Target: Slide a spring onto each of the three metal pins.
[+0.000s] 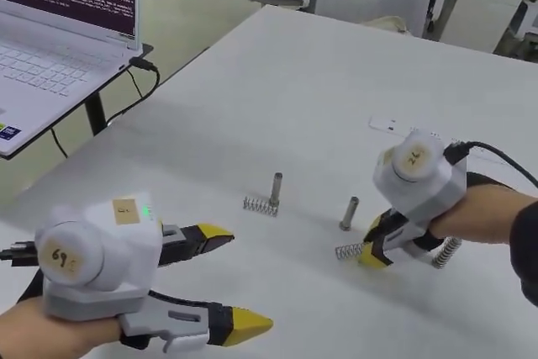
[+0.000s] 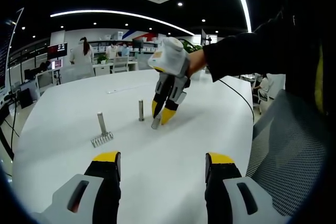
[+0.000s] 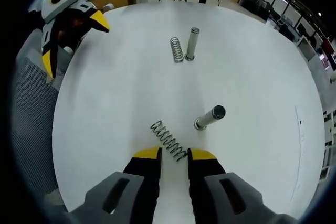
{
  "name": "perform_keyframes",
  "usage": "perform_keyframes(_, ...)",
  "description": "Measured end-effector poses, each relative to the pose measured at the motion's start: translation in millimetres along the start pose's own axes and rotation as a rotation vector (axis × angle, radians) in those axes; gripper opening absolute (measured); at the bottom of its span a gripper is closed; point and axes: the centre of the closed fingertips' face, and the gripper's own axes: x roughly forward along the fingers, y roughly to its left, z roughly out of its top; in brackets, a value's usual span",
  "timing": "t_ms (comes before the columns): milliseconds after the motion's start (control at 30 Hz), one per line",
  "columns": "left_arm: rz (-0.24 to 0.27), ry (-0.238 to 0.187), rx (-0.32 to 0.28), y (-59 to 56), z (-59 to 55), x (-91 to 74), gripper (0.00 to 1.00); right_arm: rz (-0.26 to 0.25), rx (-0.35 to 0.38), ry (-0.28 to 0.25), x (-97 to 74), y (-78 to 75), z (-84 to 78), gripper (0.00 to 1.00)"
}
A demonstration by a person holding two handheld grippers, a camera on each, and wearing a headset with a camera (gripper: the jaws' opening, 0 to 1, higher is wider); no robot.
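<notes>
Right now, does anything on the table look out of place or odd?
Nothing damaged or spilled. The far pin and near pin stand bare; one spring lies flat beside the far pin, another between the right gripper's tips.

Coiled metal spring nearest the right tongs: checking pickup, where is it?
Right gripper view: coiled metal spring, one end between the right tongs, beside the nearer metal pin.
</notes>
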Motion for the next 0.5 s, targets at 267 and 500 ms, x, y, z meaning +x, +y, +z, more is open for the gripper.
perform_keyframes(267, -0.002, 0.0, 0.003, -1.5, 0.6, 0.3, 0.6, -0.003, -0.032, 0.028, -2.3, 8.1, -7.4, 0.14)
perform_keyframes(500, -0.002, -0.003, 0.004, -1.6, 1.1, 0.3, 0.6, -0.004, -0.046, 0.025, -1.1, 10.6, -6.0, 0.12)
